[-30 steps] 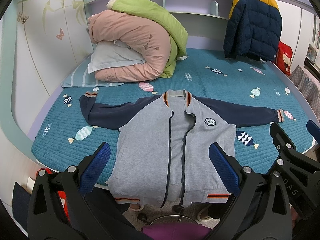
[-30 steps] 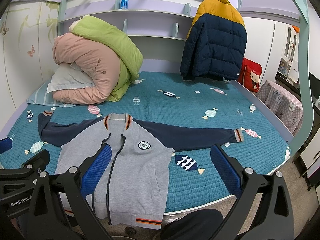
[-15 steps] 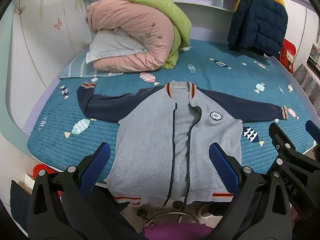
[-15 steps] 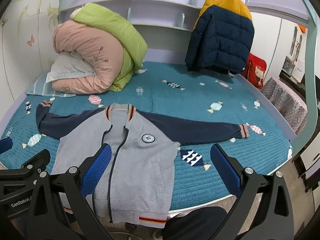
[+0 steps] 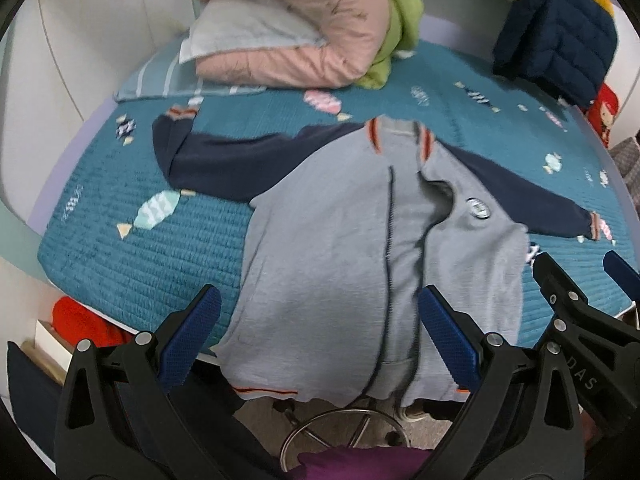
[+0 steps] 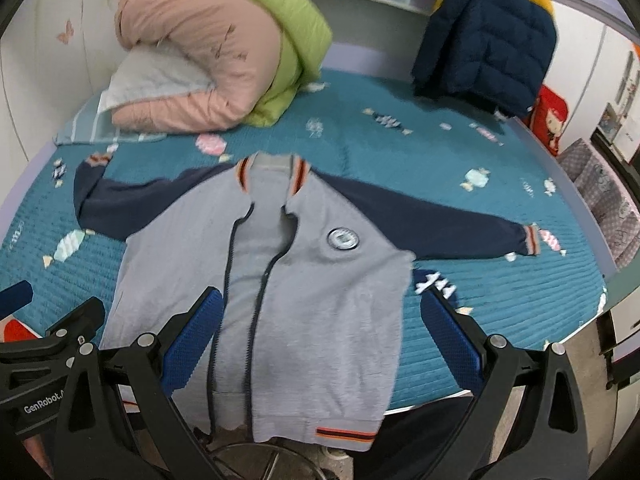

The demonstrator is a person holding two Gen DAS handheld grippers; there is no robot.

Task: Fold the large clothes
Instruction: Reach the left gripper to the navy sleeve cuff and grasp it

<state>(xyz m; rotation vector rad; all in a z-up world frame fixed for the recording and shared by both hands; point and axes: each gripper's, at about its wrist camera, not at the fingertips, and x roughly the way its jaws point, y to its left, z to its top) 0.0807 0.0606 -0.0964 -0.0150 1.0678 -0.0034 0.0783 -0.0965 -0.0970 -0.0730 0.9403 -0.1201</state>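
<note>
The jacket (image 6: 320,312) hem hangs past the bed (image 6: 500,312) edge, partly hidden behind the right claw (image 6: 320,344).

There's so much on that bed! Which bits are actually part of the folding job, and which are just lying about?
Part of the job:
- grey zip-up jacket with navy sleeves, spread flat, hem over the bed's edge
- left tongs, open
- right tongs, open

Just lying about:
- rolled pink and green duvet
- navy and yellow puffer jacket, hanging
- teal candy-print quilted bedspread

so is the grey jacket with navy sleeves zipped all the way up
No, the grey jacket with navy sleeves lies open at the chest, its zipper edges parted below the collar.
</note>
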